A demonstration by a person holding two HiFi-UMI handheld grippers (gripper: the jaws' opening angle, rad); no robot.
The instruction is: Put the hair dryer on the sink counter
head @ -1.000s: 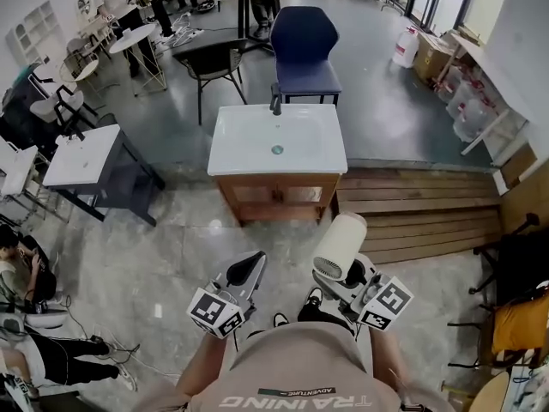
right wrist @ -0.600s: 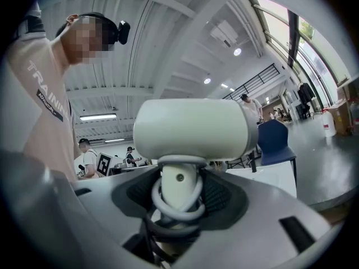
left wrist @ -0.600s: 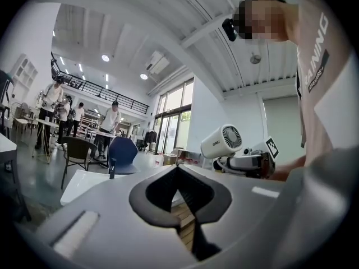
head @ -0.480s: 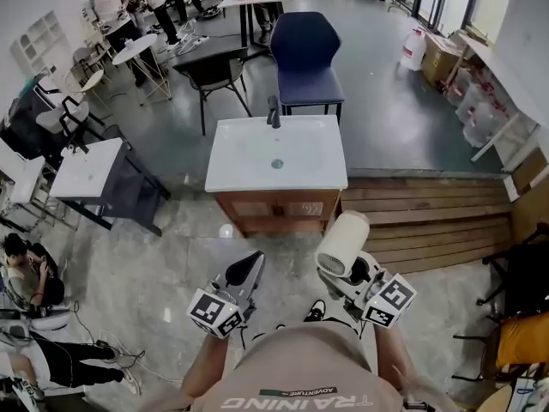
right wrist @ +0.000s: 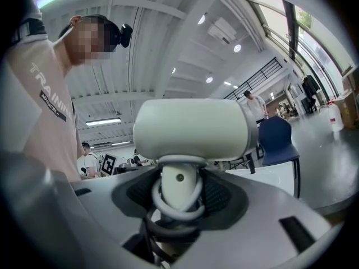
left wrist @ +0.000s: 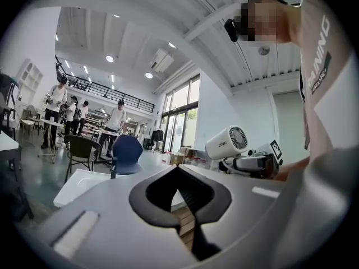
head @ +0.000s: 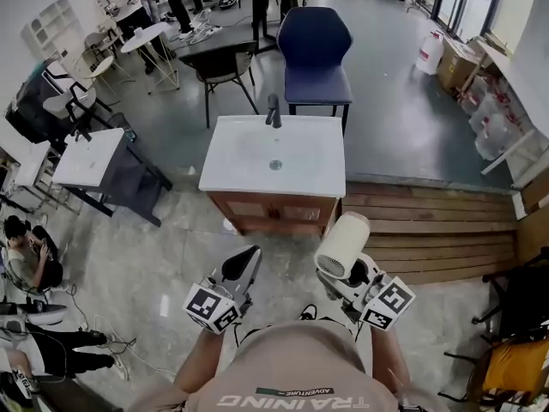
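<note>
From the head view, my right gripper (head: 350, 273) pinched the dryer (head: 340, 245) by its handle, with the barrel tilted up and forward. It hung low before my body, above the floor (head: 154, 264) and well short of the counter (head: 225, 172). I judged the handle the sensible hold, since it left the barrel free to be laid down first. My left gripper (head: 250, 255) pointed ahead beside it, apart from the dryer and carrying nothing. The counter stood straight in front, with the tap (head: 273, 110) at its far edge and a chair (head: 316, 45) behind that. The steps (head: 429, 230) stood close at its right, while bare floor lay open before it and to its left.

In the left gripper view, my left gripper (left wrist: 177, 167) had its tips pressed together, with nothing between them. The dryer (left wrist: 230, 143) showed off to the right, grille toward me, and the counter (left wrist: 78, 184) lay ahead and lower, its near edge clear.

In the right gripper view, my right gripper (right wrist: 179, 192) closed on the dryer (right wrist: 193, 130) just under the barrel. The cord (right wrist: 178, 213) was looped round the handle between my fingers, so I judged it would not trail or snag. Past the barrel I saw the counter (right wrist: 263, 178). Its flat rim looked narrow round the basin, so the set-down would want care at the edge.
</note>
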